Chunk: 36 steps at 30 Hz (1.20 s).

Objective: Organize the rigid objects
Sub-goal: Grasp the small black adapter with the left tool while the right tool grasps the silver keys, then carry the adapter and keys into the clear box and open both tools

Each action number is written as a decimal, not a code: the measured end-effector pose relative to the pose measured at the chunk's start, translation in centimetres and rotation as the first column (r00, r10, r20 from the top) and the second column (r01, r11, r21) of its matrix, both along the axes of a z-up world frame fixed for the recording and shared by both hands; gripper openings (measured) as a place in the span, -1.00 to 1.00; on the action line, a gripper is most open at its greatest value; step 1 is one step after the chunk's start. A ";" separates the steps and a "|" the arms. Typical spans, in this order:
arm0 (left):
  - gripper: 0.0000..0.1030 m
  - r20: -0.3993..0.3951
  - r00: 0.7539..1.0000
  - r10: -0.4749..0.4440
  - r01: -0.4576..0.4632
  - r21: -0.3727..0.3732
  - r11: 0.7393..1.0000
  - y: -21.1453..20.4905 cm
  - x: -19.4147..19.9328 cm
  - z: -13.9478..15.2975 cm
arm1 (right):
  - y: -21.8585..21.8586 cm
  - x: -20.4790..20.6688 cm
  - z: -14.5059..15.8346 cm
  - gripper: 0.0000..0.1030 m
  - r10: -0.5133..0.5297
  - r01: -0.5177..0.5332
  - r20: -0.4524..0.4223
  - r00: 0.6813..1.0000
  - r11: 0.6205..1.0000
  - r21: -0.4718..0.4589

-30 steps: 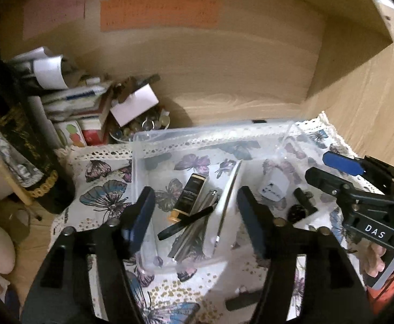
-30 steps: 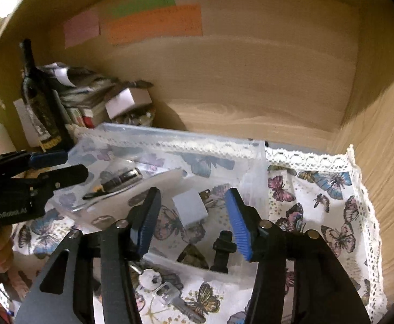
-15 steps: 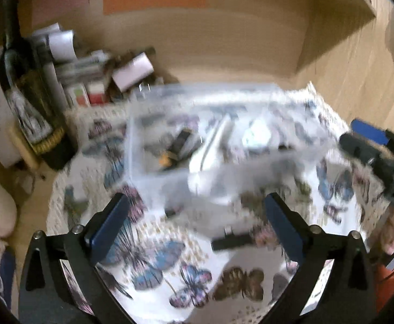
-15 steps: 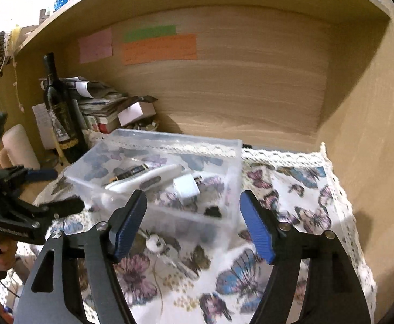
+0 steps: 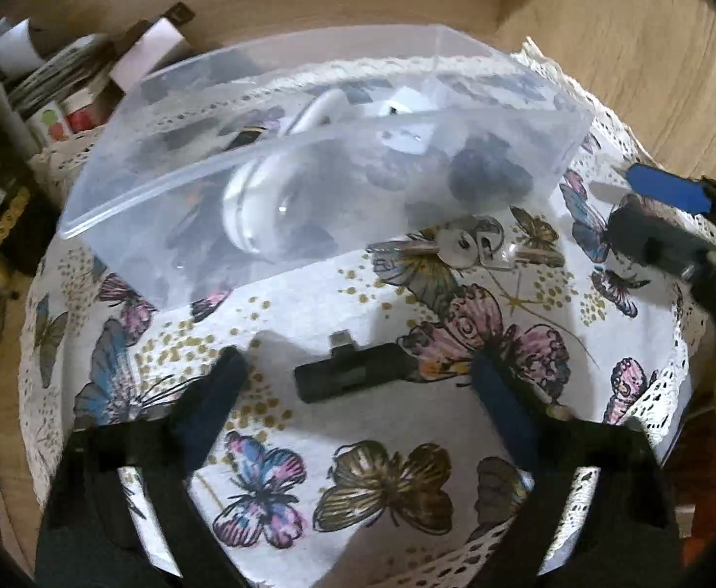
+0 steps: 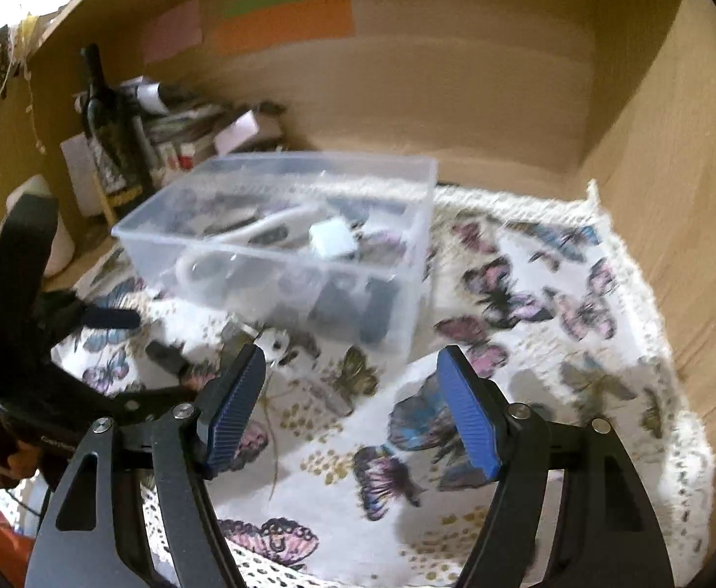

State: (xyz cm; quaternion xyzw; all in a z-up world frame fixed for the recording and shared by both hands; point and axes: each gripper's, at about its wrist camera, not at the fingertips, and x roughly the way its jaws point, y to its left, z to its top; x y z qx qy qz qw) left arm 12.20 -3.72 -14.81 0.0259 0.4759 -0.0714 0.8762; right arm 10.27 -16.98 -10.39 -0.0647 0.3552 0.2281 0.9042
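On the wooden desk: a butterfly-print cloth (image 5: 387,441) with a lace edge covers the surface inside a wood-walled alcove.
Cloth: white, printed with pink, blue and gold butterflies; it bears everything named below.
Bin: a clear plastic bin (image 6: 392,264) sits on the far left part of the cloth, well short of the right wall.
Bin contents: a long white object (image 5: 240,206), a small white cube-like block (image 6: 333,240) and several dark items too blurred to name lie inside.
Left gripper: the left gripper (image 5: 358,392) hovers low over the near cloth, its blue-padded fingers spread wide and gripping nothing.
Right gripper: the right gripper (image 6: 353,406) hangs above the near middle of the cloth, right of the bin's near corner, fingers spread wide apart and empty.
Wine bottle: a dark wine bottle (image 6: 108,137) stands upright at the far left, beside a stack of papers and boxes.
Black adapter: a small black adapter (image 5: 353,375) with a short plug lies flat on the cloth between the left gripper's fingers, touching neither.
Keys: a bunch of keys (image 5: 460,247) lies on the cloth just beside the bin's near wall, far of the adapter.
Notes: orange, green and pink paper notes (image 6: 284,19) are stuck on the back wall.
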 end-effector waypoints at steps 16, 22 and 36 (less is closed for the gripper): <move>-0.14 0.083 0.996 -0.020 0.025 -0.049 0.999 0.9 -0.7 0.2 | 5.4 3.4 -4.0 -0.49 0.151 -0.172 -0.143 0.978 0.975 -0.143; -0.14 0.104 0.995 -0.003 0.011 -0.078 0.997 1.6 -1.1 0.8 | 5.1 2.1 -3.8 -0.50 0.134 -0.149 -0.108 0.985 0.978 -0.144; -0.14 0.220 0.974 0.052 -0.032 -0.093 0.995 3.1 -3.1 4.3 | 2.9 -2.3 1.7 -0.50 0.086 -0.083 0.070 0.994 0.996 -0.040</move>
